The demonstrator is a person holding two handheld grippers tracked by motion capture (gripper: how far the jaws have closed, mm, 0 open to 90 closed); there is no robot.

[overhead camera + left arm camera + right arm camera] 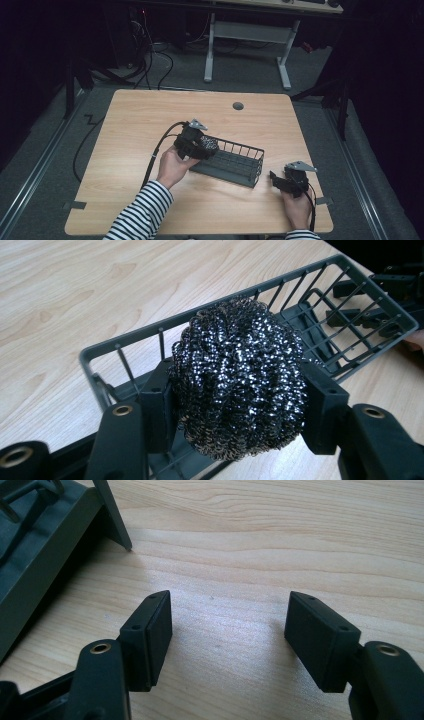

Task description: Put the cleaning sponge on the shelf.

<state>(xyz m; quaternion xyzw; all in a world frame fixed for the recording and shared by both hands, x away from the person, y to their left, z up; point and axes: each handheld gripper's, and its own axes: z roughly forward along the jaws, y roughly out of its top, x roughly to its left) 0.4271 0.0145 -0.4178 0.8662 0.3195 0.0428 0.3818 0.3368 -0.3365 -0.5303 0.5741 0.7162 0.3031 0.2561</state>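
- I am holding the left gripper (235, 405) clamped on the steel-wool scourer (239, 377), pads pressing both its sides, over the near end of the grey wire basket (350, 265).
- I judge pickup done; lowering and release are left.
- My right gripper (227, 640) is resting with jaws apart over bare table (300, 540), just beside the basket.
- The high view is showing both hands' spacing; the left gripper view is confirming the grip.
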